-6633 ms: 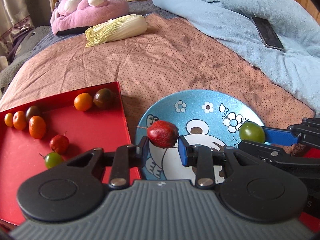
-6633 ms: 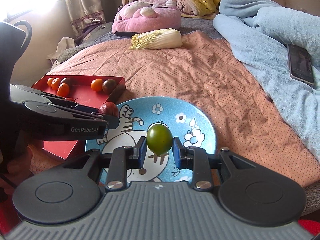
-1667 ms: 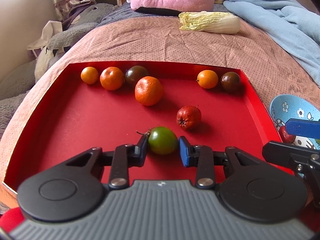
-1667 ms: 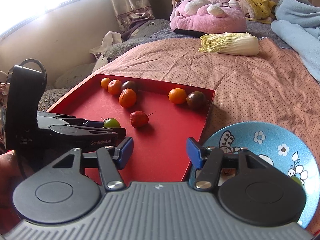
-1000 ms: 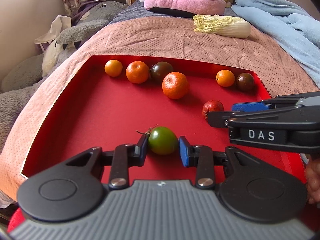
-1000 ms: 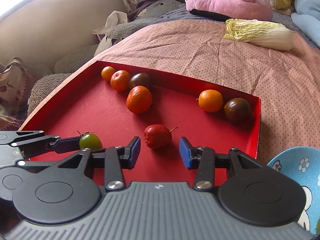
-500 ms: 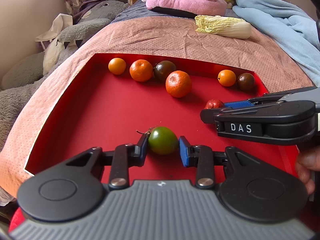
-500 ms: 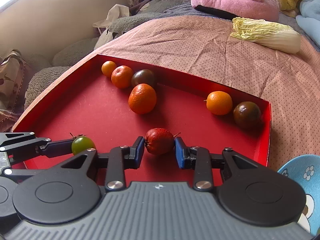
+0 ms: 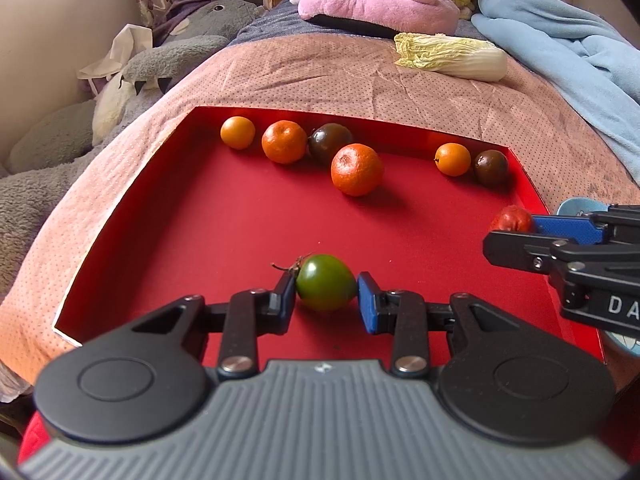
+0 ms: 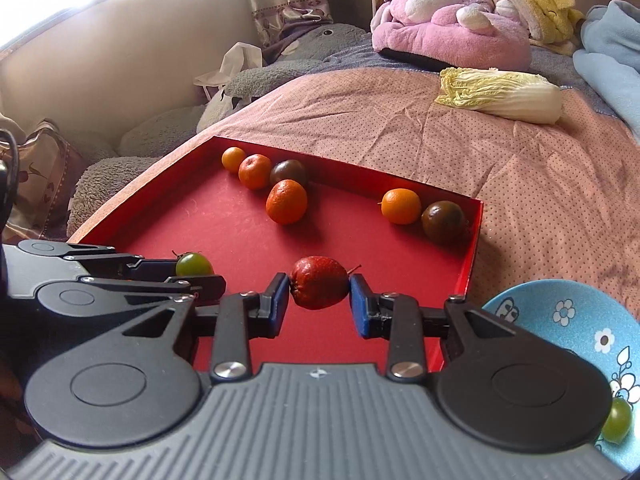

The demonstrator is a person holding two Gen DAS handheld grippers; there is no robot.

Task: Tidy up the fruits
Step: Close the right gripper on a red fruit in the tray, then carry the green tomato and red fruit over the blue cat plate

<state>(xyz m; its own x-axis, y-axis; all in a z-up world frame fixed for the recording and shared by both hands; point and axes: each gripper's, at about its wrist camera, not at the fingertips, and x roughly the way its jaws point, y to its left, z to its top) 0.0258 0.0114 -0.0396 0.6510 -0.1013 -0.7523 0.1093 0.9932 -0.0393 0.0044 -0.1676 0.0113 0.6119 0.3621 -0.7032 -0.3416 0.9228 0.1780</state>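
Pink dotted fabric covers the bed, a soft quilted cover with wrinkles, and it fills the middle of both views. At the top of the frames lie a pink plush toy, a yellow one beside it, and a grey plush toy at the upper left, near a beige wall and a curtain. A light blue blanket is bunched at the upper right. A cabbage, pale and ribbed, lies on the cover just below the pink toy.

The red tray is a flat box with low walls and a matte floor. Along its far wall sit three round oranges and a dark tomato in one group, and one more orange with a dark tomato in the far right corner. At the lower right of the right wrist view is a blue plate with flower drawings; a green tomato lies on it at the frame edge.

The left gripper pinches a smooth green tomato with a dry stem, low over the tray floor. The right gripper has just been closing and now pinches a rough red fruit above the near right part of the tray. In the left wrist view its black body blocks the right edge of the tray.
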